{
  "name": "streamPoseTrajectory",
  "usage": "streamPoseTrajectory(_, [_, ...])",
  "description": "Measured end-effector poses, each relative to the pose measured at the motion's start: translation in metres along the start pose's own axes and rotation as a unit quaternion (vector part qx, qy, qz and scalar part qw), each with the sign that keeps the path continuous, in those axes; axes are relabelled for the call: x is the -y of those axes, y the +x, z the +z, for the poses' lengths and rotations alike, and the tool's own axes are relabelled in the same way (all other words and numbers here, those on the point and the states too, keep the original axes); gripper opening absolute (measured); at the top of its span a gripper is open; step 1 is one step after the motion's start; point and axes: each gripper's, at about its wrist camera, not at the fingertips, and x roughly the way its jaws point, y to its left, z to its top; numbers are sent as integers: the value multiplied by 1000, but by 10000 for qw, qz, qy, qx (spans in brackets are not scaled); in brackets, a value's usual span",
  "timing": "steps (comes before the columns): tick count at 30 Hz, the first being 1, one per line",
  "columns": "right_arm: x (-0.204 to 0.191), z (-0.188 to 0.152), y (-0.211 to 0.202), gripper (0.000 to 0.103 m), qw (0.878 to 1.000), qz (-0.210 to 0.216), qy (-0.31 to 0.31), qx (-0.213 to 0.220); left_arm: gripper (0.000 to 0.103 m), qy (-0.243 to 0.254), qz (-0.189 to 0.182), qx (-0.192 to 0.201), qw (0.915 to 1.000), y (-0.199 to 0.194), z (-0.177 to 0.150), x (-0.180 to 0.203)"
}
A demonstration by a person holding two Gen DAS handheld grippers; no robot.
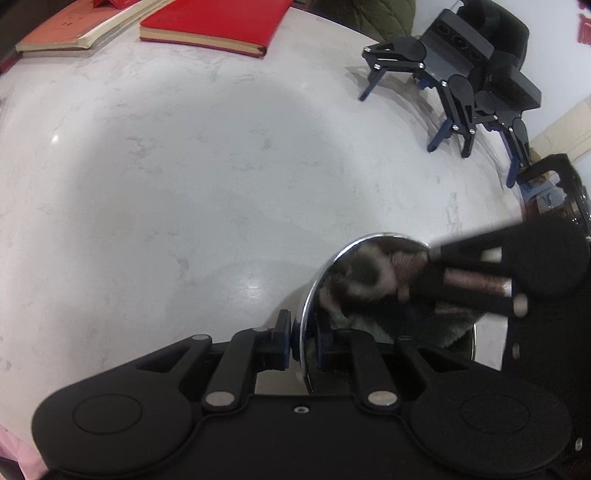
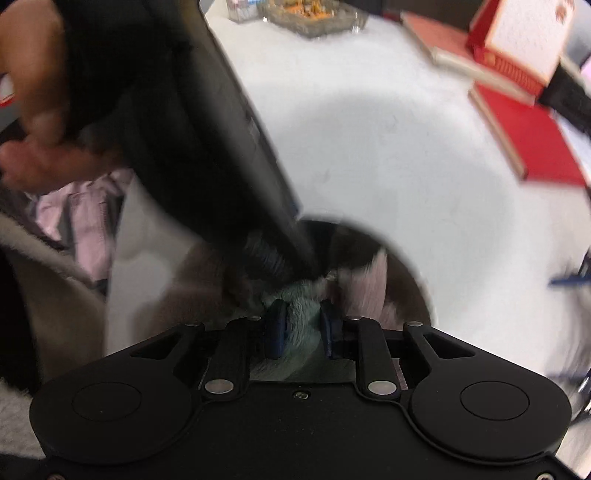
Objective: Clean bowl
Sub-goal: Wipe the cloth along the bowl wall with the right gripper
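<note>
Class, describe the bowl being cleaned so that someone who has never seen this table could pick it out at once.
Start at the pale marble-look table, with red books at its far edge. At the near edge sits the bowl, its rim clamped in the left gripper jaws. It is the only shiny, mirror-like metal thing there, with a fluffy cloth inside.

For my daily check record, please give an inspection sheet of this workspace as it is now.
Surface: pale marbled table, bare in the middle.
Job's things: steel bowl; pale green cloth inside it.
Clutter: red books at the far edge; spare black grippers parked beside.
Tongs: left tongs shut on the bowl's rim; right tongs hold the cloth.
Cables: nothing seen.
Surroundings: tray of snacks, blurred; a hand.
</note>
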Motion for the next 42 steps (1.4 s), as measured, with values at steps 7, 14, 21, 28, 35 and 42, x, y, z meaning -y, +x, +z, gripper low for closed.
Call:
streamPoseTrajectory(7, [11,-6,7,24,9990,-98,269,-352,11,-92,-60,57,9999,1,1,-2])
streamPoseTrajectory(14, [-4,15,19,23,9996,258,51,-130,13,3,5,43,10000,1,0,0])
streamPoseTrajectory(21, [22,13,23,22,9987,-141,370,-332,12,-66,-10,100,9999,1,-2,0])
streamPoseTrajectory(28, [-10,23,11,22,9984,418,243,-310,15,-56,-1,83,9999,2,-2,1])
streamPoseTrajectory(35, [13,34,19,22,9992,-109,341,-156,14,-41,49,73,10000,0,-1,-2])
streamPoseTrajectory(42, [-2,17,7,20,9965,98,776,-299,14,22,35,112,9999,2,-1,3])
